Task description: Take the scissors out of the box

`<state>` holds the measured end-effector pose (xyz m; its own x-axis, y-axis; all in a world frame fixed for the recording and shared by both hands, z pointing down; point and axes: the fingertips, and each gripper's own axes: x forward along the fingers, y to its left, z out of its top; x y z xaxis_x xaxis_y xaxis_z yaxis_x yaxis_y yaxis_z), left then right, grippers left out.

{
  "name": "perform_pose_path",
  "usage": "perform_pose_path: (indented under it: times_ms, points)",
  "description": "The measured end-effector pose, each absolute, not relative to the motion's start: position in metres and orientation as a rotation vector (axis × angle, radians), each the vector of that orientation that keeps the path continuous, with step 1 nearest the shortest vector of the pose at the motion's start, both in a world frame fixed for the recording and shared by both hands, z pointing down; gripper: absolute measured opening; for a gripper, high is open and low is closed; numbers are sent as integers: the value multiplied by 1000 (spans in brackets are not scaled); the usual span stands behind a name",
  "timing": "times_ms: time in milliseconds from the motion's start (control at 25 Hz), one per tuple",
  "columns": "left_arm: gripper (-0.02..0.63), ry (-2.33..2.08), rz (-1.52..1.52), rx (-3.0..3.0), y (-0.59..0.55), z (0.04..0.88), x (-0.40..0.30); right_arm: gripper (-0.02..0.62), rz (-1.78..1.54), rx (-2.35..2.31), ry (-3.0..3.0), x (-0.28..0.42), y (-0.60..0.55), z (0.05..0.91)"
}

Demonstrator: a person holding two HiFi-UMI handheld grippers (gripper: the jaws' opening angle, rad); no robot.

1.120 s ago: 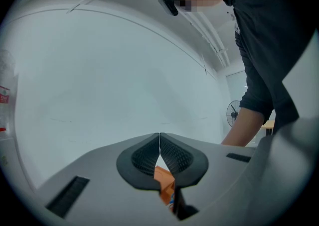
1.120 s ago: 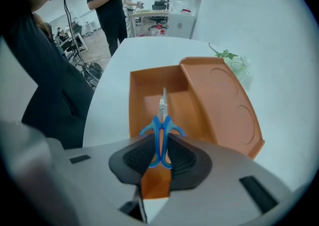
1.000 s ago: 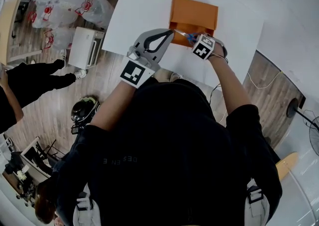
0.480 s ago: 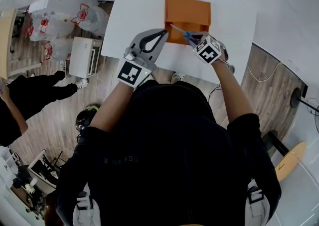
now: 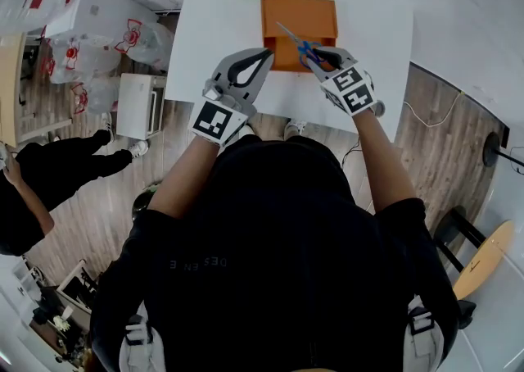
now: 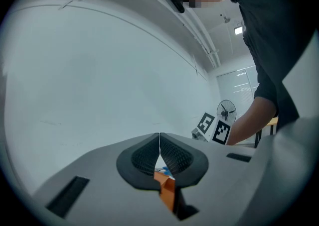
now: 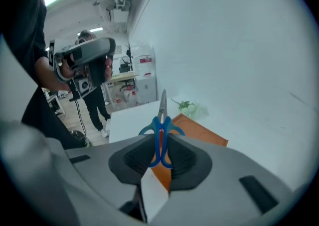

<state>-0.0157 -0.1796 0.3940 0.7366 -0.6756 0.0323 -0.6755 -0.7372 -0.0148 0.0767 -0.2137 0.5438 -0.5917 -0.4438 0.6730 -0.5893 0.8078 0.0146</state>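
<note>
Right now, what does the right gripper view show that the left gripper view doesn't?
Only right gripper view: the right gripper clamped on the scissors, blades pointing away; a green sprig on the table. Only left gripper view: the left gripper with jaws shut, empty; a standing fan. Both: the orange box.

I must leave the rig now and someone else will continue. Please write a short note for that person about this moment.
Right hand-held gripper: shut on the scissors at the blue handles, raised over the orange box.
Left hand-held gripper: shut, empty, by the box's left edge.
Done: scissors appear lifted out of the box.
Left: probably set them down on the white table.
</note>
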Motion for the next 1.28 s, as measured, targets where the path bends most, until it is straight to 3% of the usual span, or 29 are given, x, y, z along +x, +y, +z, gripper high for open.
perform_pose_path:
  times_ms: [480, 1280]
  points:
    - [20, 1085, -32, -2915, -177, 374, -4, 91, 144, 1004, -2691, 71, -205, 427]
    - [20, 1031, -23, -2957, -171, 362, 8, 92, -84, 1154, -2909, 75, -179, 353]
